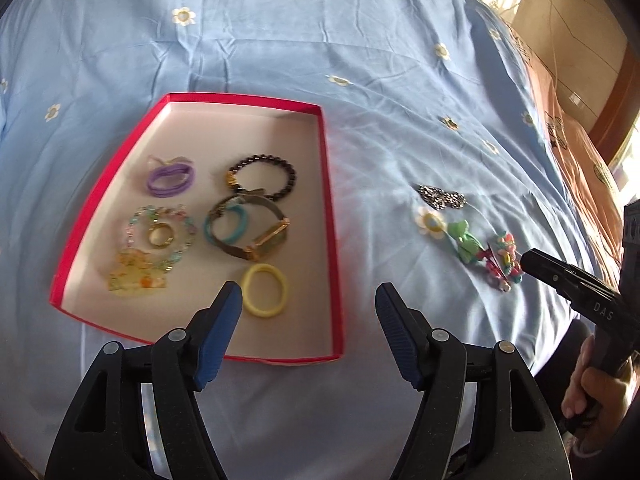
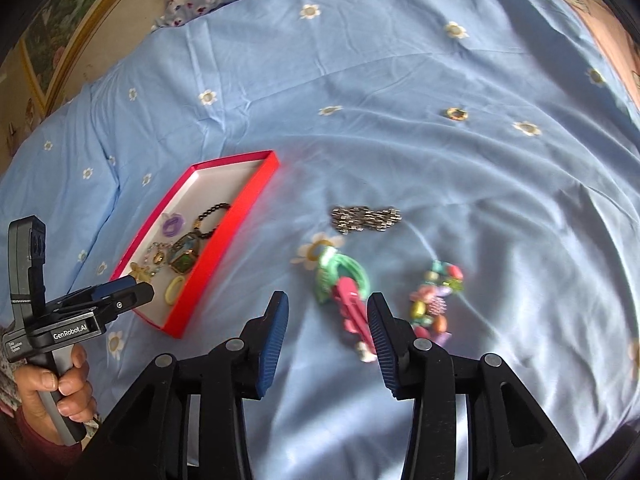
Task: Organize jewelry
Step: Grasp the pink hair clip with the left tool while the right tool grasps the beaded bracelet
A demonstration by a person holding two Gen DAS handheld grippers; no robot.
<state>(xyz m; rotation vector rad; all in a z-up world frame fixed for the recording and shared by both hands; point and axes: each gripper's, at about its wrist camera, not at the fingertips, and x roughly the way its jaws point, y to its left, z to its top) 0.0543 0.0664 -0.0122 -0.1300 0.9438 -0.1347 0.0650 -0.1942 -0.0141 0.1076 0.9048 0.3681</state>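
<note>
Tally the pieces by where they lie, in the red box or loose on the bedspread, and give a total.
In the red box: 7 (purple hair ties, black bead bracelet, teal hair tie, watch, gold ring, pastel bead bracelet, yellow hair tie)
Loose on the bedspread: 4 (silver chain, green clip, pink clip, colourful bead bracelet)
Total: 11

Your bed (image 2: 400, 80) wears a blue flowered sheet. On it lie a red box (image 1: 332, 216), a silver chain (image 2: 366, 216), a green clip (image 2: 344, 276), a pink clip (image 2: 354, 316) and a bead bracelet (image 2: 434, 304).
</note>
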